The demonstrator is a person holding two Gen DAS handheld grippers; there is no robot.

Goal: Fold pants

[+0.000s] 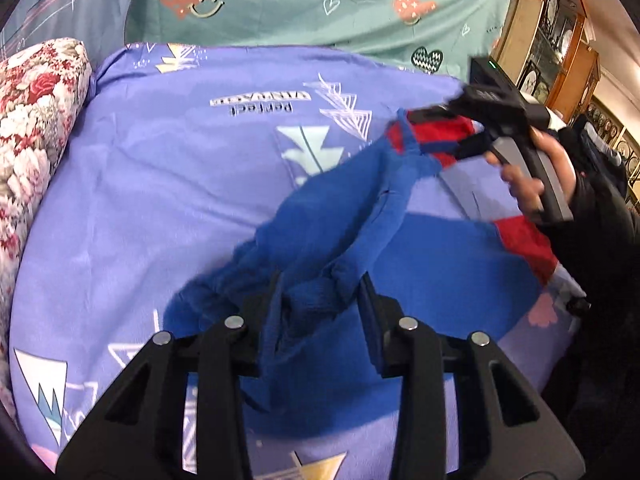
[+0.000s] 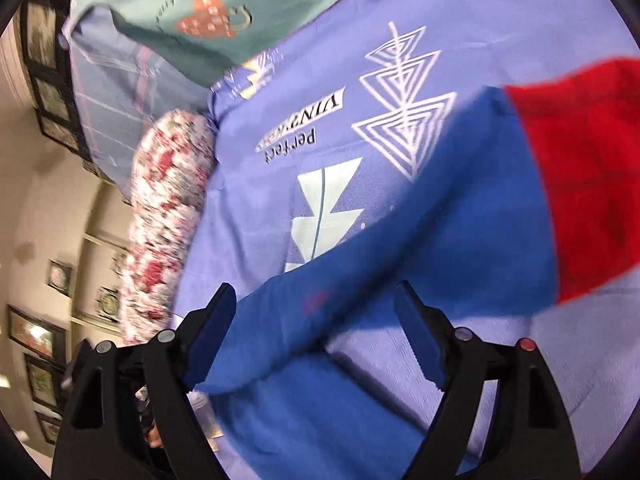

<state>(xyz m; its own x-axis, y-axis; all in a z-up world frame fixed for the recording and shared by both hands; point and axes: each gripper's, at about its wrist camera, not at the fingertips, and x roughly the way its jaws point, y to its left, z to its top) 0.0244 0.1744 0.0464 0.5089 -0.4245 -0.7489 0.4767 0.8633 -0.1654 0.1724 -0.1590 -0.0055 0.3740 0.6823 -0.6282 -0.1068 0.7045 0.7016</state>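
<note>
Pants (image 1: 320,224), blue with red cuffs, one item: held in the air above the lilac bedsheet (image 1: 168,184), strung between the two grippers. In the left wrist view the cloth runs from 6 o'clock up toward 2 o'clock; a second leg with its red cuff (image 1: 524,244) lies on the sheet at about 3 o'clock.

Step in hand (a judgement): the lift-and-carry stage of a fold, the garment raised and not yet laid flat or doubled over. No finished fold shows.

Left gripper (image 1: 320,304): jaws drawn close on a bunched blue fold, probably the waist end, with the fabric filling the gap and spilling down below them.

Right gripper (image 2: 320,332): in its own view the jaws stand fairly wide, a blue leg crossing the gap and resting against the left pad, the right pad apart from it. From the left wrist view the same tool sits at 2 o'clock with red cuff fabric at its tips. Whether it truly pinches the cloth I cannot tell (motion blur hides the contact).

Hand (image 1: 532,184): wrapped round the right tool's grey handle, dark sleeve behind, tool pointing toward 9 o'clock and held above the sheet.

Next move calls for: both ends kept taut and level, carried over the leg already lying on the sheet, then lowered together so the edges meet without twisting

Also present: floral pillow (image 1: 36,128) at 9 o'clock, green heart-print sheet (image 1: 304,4) at 12 o'clock
</note>
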